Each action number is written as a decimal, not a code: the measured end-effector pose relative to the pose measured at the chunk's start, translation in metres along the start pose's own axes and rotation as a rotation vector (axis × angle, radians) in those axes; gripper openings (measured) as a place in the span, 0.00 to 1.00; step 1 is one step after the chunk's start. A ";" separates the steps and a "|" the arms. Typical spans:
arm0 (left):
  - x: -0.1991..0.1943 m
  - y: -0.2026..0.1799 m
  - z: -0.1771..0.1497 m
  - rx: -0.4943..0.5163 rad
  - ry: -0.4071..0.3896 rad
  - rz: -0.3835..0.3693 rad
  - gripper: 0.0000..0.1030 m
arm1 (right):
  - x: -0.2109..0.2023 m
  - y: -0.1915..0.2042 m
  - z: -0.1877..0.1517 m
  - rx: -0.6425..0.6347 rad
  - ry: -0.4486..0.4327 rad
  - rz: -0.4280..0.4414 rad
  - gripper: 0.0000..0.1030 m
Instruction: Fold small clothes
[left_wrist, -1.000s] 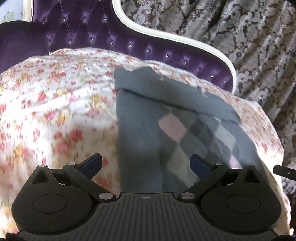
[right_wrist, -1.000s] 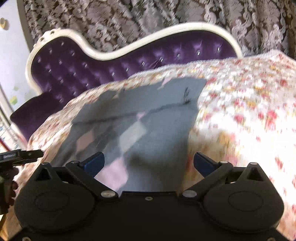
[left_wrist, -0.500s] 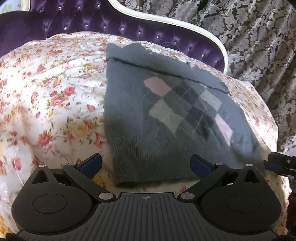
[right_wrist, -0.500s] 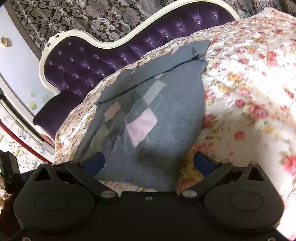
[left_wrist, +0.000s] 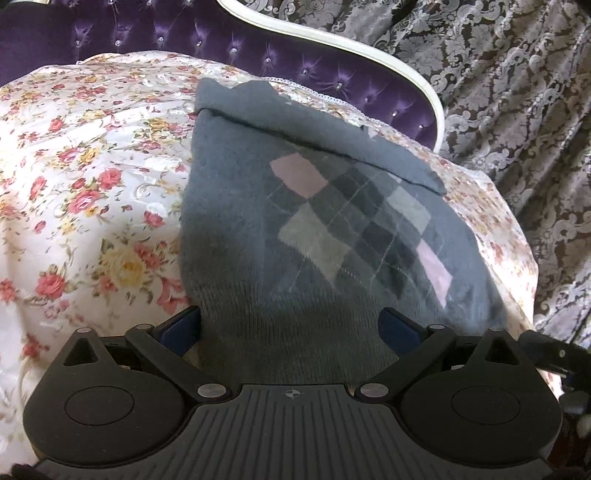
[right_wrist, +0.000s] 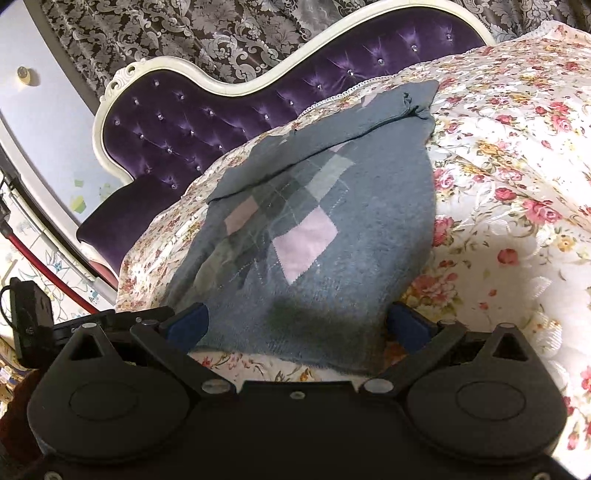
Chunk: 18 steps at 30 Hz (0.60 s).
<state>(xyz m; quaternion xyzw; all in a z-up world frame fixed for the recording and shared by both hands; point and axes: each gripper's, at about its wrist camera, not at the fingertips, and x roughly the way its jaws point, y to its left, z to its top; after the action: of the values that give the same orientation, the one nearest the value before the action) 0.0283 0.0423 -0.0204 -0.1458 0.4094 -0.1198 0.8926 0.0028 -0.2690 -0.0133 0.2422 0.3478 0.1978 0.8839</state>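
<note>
Grey knitted sweater (left_wrist: 236, 229) with a pink and grey argyle panel lies flat on the floral bedspread (left_wrist: 92, 192), its far edge folded over toward the near side. Purple tufted headboard (right_wrist: 192, 122) with a white frame stands at the far side, patterned curtain (left_wrist: 517, 92) behind it. Left gripper (left_wrist: 291, 328) sits at the sweater's near hem, fingers spread wide apart, blue pads (left_wrist: 181, 328) on either side of the fabric, nothing clamped. Right gripper (right_wrist: 297, 326) is likewise at the near hem, fingers (right_wrist: 408, 326) wide apart, straddling the sweater's near right corner, nothing held. In the left wrist view, part of the right gripper shows at the right edge.
</note>
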 end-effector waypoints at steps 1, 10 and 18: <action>0.001 0.000 0.001 0.000 0.000 -0.006 0.99 | 0.001 0.000 0.000 0.001 0.000 0.002 1.00; 0.010 0.002 0.010 0.009 0.001 -0.035 0.98 | 0.020 -0.001 0.010 0.015 0.011 0.043 1.00; -0.002 0.003 0.000 0.040 -0.003 -0.040 0.85 | 0.021 0.000 0.011 0.020 0.032 0.043 0.99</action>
<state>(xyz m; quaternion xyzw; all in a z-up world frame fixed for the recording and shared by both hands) 0.0266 0.0454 -0.0199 -0.1363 0.4027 -0.1458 0.8933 0.0251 -0.2618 -0.0169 0.2552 0.3587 0.2172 0.8712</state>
